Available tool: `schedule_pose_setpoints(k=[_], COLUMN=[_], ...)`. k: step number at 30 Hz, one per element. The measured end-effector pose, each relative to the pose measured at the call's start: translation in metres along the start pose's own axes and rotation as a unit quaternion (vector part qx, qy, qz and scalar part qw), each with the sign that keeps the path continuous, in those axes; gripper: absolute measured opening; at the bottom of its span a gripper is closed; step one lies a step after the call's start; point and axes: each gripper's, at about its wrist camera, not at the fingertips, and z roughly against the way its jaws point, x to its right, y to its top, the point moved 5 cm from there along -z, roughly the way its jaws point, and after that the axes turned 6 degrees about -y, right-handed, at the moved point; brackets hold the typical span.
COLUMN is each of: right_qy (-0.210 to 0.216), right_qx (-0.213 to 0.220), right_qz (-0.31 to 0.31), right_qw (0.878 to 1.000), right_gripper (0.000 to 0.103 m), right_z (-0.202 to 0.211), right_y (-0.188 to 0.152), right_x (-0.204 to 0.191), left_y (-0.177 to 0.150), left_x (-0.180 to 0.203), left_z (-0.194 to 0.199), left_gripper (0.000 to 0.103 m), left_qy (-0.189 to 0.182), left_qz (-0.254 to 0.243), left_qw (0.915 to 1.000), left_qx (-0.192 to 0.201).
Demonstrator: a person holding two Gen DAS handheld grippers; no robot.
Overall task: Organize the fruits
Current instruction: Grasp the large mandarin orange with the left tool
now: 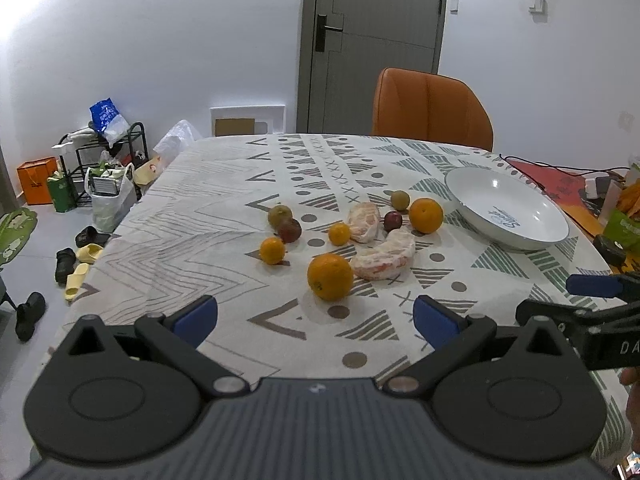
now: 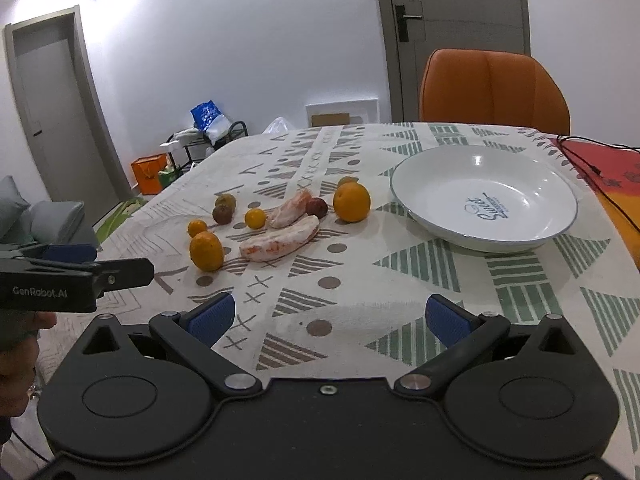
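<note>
- The fruits are scattered in a loose cluster on the patterned tablecloth (image 2: pixel 440 280), none of them yet in the white bowl (image 2: pixel 432 216), which is seen empty to the right of the cluster.
- Nearest the grippers lies a large orange (image 1: pixel 330 277), just beside a curved peeled pomelo segment (image 1: pixel 384 254); a second peeled pomelo segment (image 1: pixel 364 222) lies behind it.
- A second large orange (image 2: pixel 352 201) sits closest to the bowl, with a dark red fruit (image 1: pixel 393 221) and a greenish-brown fruit (image 1: pixel 399 199) near it.
- Two small tangerines (image 1: pixel 272 250) (image 1: pixel 339 233) and a touching pair of dull fruits, one greenish (image 1: pixel 279 216) and one reddish-brown (image 1: pixel 289 230), are found on the left side.
- The left gripper (image 1: pixel 315 318) is held above the near table edge with its blue pads wide apart and nothing between them.
- The right gripper (image 2: pixel 331 316) is likewise spread wide and empty, aimed between the cluster and the bowl.
- No fruit is touched by either tool, so the task is judged to be at its start.
- The round oranges are likely to roll if nudged by one pad before the other closes, possibly toward the table edge.
- The soft pomelo segments could be crushed or torn if squeezed hard, and the curved one may sag if gripped at one end.
- A neighbouring fruit may be knocked when the touching pair is approached, since little room is left for a pad between them.
- The shallow bowl could be shifted if its rim is struck during a drop.
</note>
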Motion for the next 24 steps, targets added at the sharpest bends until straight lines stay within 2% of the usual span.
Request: schedule_pose_setpoints(k=[8, 16, 22, 24], right_qy=[0.011, 0.022, 0.03, 0.036], right_qx=[0.002, -0.014, -0.023, -0.024], right_qz=[-0.005, -0.011, -0.007, -0.004], right_qw=[1.0, 1.0, 0.999, 0.999], right_gripper=[0.103, 0.103, 0.103, 0.103], right_z=[-0.018, -0.042, -0.058, -0.063], right_y=[0.006, 0.014, 0.019, 0.021], right_x=[0.004, 0.004, 0.001, -0.001], left_y=[0.005, 0.008, 0.008, 0.008], left_x=[0.002, 0.0, -0.002, -0.003], left_z=[-0.021, -0.043, -0.057, -0.063], left_gripper=[0.1, 0.089, 0.076, 0.067], left_qy=[-0.019, -0.02, -0.024, -0.026], left_qz=[0.011, 0.017, 0.017, 0.018], left_qw=[0.9997, 0.9996, 0.9996, 0.9995], left_qx=[0.008, 0.007, 0.0, -0.006])
